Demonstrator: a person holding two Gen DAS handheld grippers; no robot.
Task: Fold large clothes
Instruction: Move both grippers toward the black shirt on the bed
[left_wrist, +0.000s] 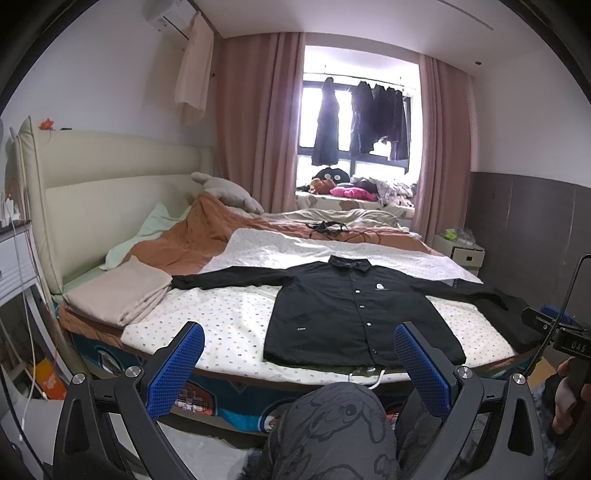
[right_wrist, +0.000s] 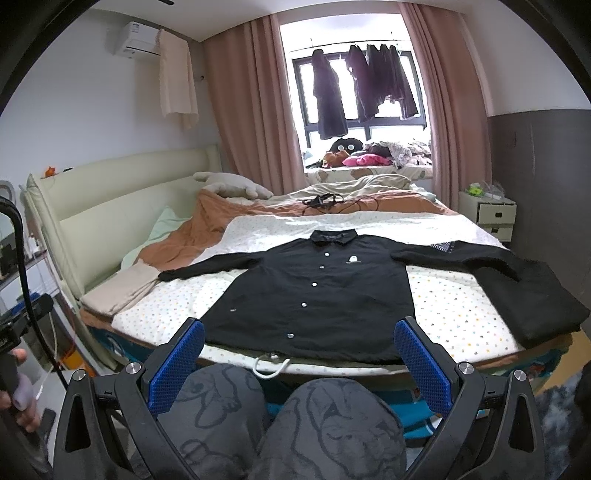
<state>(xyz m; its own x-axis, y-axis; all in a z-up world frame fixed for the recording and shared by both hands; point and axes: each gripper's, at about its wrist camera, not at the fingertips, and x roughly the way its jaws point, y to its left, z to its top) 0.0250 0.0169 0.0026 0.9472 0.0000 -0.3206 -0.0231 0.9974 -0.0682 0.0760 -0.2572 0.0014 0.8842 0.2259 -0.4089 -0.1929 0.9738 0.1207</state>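
A black button-front jacket (left_wrist: 351, 310) lies flat, face up, on the dotted sheet of the bed, collar away from me, both sleeves spread out sideways; it also shows in the right wrist view (right_wrist: 314, 295). A white drawcord (right_wrist: 271, 365) hangs from its hem over the bed edge. My left gripper (left_wrist: 299, 362) is open and empty, held short of the hem. My right gripper (right_wrist: 299, 354) is open and empty, also just short of the hem. The person's knees sit below both grippers.
A folded black garment (right_wrist: 535, 299) lies at the bed's right edge. A folded beige cloth (left_wrist: 122, 291) lies at the left. An orange blanket (left_wrist: 192, 236), cables (left_wrist: 325, 227) and a plush toy lie further back. A white nightstand (right_wrist: 487, 214) stands right. The padded headboard (left_wrist: 103, 199) is left.
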